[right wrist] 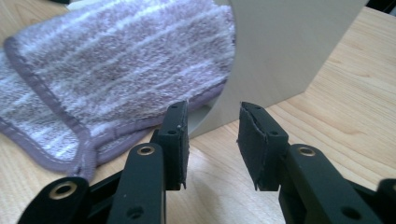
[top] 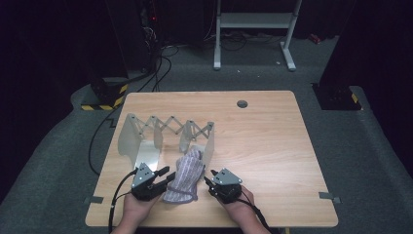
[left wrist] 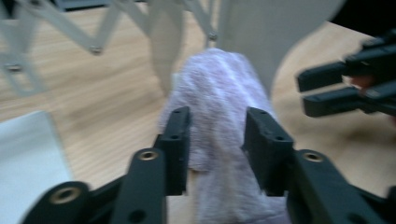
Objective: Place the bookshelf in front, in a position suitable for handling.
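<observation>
A purple-and-white striped towel (top: 186, 173) lies on the wooden table (top: 263, 141). Its far end is tucked into the right slot of a pale accordion rack (top: 165, 129). My left gripper (top: 166, 174) is at the towel's left edge. In the left gripper view the towel (left wrist: 219, 93) is bunched between the jaws and fills the gap, so my left gripper (left wrist: 217, 116) is shut on it. My right gripper (top: 208, 176) sits just right of the towel. In the right gripper view my right gripper (right wrist: 212, 109) stands open with nothing in it, the towel (right wrist: 116, 60) to its left and the rack's end panel (right wrist: 289, 46) ahead.
A pale flat sheet (top: 148, 156) lies inside the rack's left bay. A round grommet (top: 242, 103) sits near the table's far edge and tape marks (top: 327, 196) at its sides. Beyond the table stand a white frame (top: 253, 29) and floor cables (top: 156, 73).
</observation>
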Demonstrator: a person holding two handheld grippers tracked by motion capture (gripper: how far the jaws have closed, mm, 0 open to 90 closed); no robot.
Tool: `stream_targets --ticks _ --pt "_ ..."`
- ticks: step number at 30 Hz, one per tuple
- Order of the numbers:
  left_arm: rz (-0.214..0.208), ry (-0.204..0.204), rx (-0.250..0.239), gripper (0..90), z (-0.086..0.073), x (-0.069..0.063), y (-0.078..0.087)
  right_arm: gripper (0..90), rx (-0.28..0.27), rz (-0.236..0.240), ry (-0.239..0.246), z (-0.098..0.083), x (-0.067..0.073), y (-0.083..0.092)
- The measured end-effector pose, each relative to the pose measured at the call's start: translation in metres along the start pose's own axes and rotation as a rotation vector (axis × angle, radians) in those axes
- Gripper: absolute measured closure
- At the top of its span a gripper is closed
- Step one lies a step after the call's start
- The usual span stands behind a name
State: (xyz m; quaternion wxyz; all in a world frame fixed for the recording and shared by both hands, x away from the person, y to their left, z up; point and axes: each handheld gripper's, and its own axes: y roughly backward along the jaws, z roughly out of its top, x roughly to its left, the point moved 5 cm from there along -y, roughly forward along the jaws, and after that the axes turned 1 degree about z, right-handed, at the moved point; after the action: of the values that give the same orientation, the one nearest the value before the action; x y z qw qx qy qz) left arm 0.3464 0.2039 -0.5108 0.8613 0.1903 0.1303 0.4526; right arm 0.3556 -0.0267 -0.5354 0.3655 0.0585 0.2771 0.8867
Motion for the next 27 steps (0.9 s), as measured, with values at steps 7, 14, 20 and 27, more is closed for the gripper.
stream_targets --ticks 7,14,20,27 --pt "0.044 -0.015 0.184 71.3 -0.026 0.016 -0.019 71.7 0.009 0.019 0.019 -0.001 0.006 -0.003" --pt "-0.032 -0.1 0.204 71.5 -0.028 -0.013 -0.026 72.2 0.014 0.023 0.016 -0.001 0.005 -0.003" --pt "-0.126 -0.153 0.21 69.4 -0.03 -0.037 -0.028 72.5 0.029 0.017 0.018 -0.003 0.004 -0.006" --pt "-0.215 -0.222 0.204 65.1 -0.033 -0.064 -0.028 72.0 0.051 0.016 0.014 -0.006 0.001 -0.009"
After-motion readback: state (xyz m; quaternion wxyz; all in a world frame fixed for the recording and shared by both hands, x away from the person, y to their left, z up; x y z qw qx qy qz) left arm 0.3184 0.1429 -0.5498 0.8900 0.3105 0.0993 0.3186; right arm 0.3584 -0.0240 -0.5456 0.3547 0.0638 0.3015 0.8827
